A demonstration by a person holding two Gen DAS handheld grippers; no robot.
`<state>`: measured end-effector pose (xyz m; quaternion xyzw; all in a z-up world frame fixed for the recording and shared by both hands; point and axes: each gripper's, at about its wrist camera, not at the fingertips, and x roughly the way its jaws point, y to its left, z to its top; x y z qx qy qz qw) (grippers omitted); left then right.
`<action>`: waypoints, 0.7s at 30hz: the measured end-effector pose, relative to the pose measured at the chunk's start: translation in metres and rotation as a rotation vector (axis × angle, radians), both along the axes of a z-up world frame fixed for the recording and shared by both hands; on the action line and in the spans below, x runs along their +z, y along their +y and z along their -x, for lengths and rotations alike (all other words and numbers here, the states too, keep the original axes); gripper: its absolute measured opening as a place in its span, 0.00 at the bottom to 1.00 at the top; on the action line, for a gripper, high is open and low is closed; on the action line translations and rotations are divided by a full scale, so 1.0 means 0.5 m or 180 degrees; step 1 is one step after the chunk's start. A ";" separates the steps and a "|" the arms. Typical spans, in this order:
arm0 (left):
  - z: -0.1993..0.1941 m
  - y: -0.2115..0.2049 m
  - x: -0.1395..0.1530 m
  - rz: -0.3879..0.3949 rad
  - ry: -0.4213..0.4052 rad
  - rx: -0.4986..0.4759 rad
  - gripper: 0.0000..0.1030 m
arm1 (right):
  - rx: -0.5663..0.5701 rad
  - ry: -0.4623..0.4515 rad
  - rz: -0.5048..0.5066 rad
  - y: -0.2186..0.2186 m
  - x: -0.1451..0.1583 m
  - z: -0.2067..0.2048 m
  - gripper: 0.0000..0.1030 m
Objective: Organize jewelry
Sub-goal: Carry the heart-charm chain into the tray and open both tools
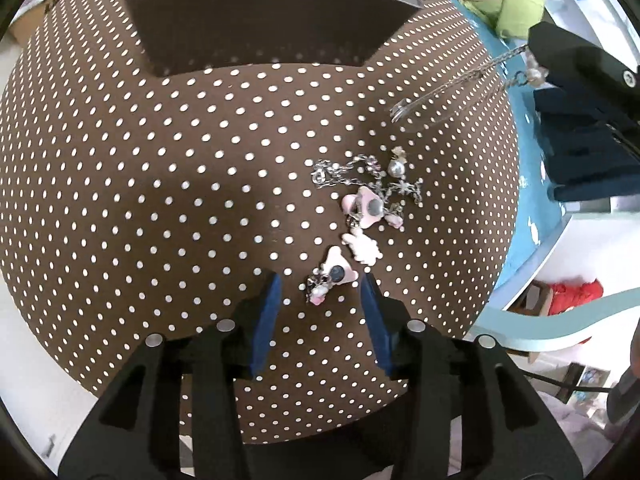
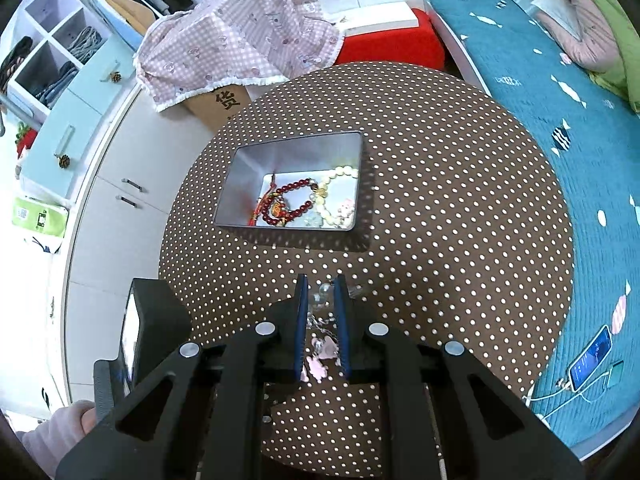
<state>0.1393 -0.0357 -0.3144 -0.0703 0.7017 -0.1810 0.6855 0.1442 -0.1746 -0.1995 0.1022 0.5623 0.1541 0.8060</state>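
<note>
On the brown dotted tablecloth point(image 1: 160, 200) lies a tangle of jewelry: a silver chain with a pearl point(image 1: 360, 172), a pink flower piece point(image 1: 366, 206) and a white flower piece point(image 1: 362, 246). My left gripper point(image 1: 320, 282) stands open just over the cloth, with another pink flower piece point(image 1: 334, 274) lying loose between its blue fingertips. My right gripper point(image 2: 321, 285) is shut on a silver chain necklace point(image 2: 320, 298). In the left wrist view that necklace point(image 1: 448, 90) hangs from the right gripper point(image 1: 538, 60) above the table's right side. The open metal tin point(image 2: 248, 168) holds red and cream bead bracelets.
The round table ends close to a bed with a teal cover point(image 2: 560, 160), where a phone point(image 2: 592, 356) lies charging. Beyond the tin stand a cardboard box point(image 2: 224, 104) under pink checked cloth and white drawers point(image 2: 112, 184). A sleeve and hand point(image 2: 60, 420) hold the left gripper.
</note>
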 end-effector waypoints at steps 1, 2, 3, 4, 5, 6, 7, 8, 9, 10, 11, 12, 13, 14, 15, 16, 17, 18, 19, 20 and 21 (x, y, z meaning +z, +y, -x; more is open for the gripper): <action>-0.002 -0.005 -0.002 -0.0013 -0.0002 -0.0003 0.41 | -0.0008 0.0015 -0.0005 -0.004 -0.001 0.000 0.12; -0.006 -0.012 -0.003 -0.0028 -0.0009 -0.0012 0.41 | -0.0028 0.0035 -0.0007 -0.007 -0.005 0.003 0.12; -0.004 -0.017 -0.006 -0.0043 -0.0023 -0.0038 0.41 | -0.0030 0.0053 -0.0012 -0.009 -0.009 0.001 0.12; 0.001 -0.020 -0.008 -0.0065 -0.0043 -0.0078 0.41 | -0.0029 0.0071 -0.0017 -0.010 -0.013 0.003 0.12; 0.000 -0.029 -0.008 -0.0124 -0.0080 -0.0137 0.36 | -0.0033 0.0081 -0.0014 -0.011 -0.013 0.004 0.12; 0.013 -0.037 -0.010 -0.0173 -0.0101 -0.0175 0.29 | -0.0037 0.0102 -0.0015 -0.011 -0.017 0.006 0.12; 0.028 -0.043 -0.014 -0.0227 -0.0123 -0.0211 0.23 | -0.0040 0.0123 -0.0023 -0.012 -0.021 0.007 0.12; 0.026 -0.049 -0.018 -0.0256 -0.0113 -0.0230 0.18 | -0.0046 0.0137 -0.0025 -0.012 -0.024 0.008 0.12; 0.049 -0.049 -0.023 -0.0255 -0.0086 -0.0224 0.12 | -0.0050 0.0158 -0.0021 -0.012 -0.028 0.009 0.12; 0.048 -0.050 -0.025 -0.0253 -0.0079 -0.0204 0.12 | -0.0049 0.0172 -0.0025 -0.012 -0.032 0.011 0.12; 0.046 -0.054 -0.024 -0.0284 -0.0103 -0.0198 0.11 | -0.0053 0.0181 -0.0028 -0.013 -0.034 0.012 0.12; 0.045 -0.051 -0.025 -0.0307 -0.0133 -0.0201 0.11 | -0.0057 0.0192 -0.0031 -0.014 -0.036 0.013 0.12; 0.044 -0.047 -0.025 -0.0289 -0.0144 -0.0197 0.11 | -0.0055 0.0195 -0.0036 -0.014 -0.036 0.013 0.12; 0.038 -0.039 -0.024 -0.0262 -0.0147 -0.0184 0.11 | -0.0054 0.0194 -0.0038 -0.014 -0.037 0.013 0.12; 0.035 -0.040 -0.023 -0.0239 -0.0156 -0.0160 0.11 | -0.0055 0.0196 -0.0036 -0.014 -0.038 0.014 0.12; 0.032 -0.040 -0.022 -0.0244 -0.0170 -0.0141 0.11 | -0.0055 0.0199 -0.0039 -0.014 -0.037 0.014 0.12; 0.037 -0.033 -0.016 -0.0246 -0.0182 -0.0129 0.10 | -0.0054 0.0197 -0.0044 -0.014 -0.036 0.014 0.12; 0.037 -0.032 -0.013 -0.0241 -0.0197 -0.0112 0.08 | -0.0050 0.0190 -0.0047 -0.014 -0.035 0.013 0.12; 0.037 -0.017 -0.005 -0.0232 -0.0217 -0.0088 0.08 | -0.0052 0.0179 -0.0047 -0.014 -0.032 0.012 0.12; 0.036 -0.015 0.001 -0.0224 -0.0244 -0.0056 0.08 | -0.0050 0.0165 -0.0054 -0.015 -0.028 0.011 0.12; 0.034 -0.012 0.010 -0.0208 -0.0281 -0.0018 0.08 | -0.0048 0.0147 -0.0063 -0.015 -0.024 0.009 0.12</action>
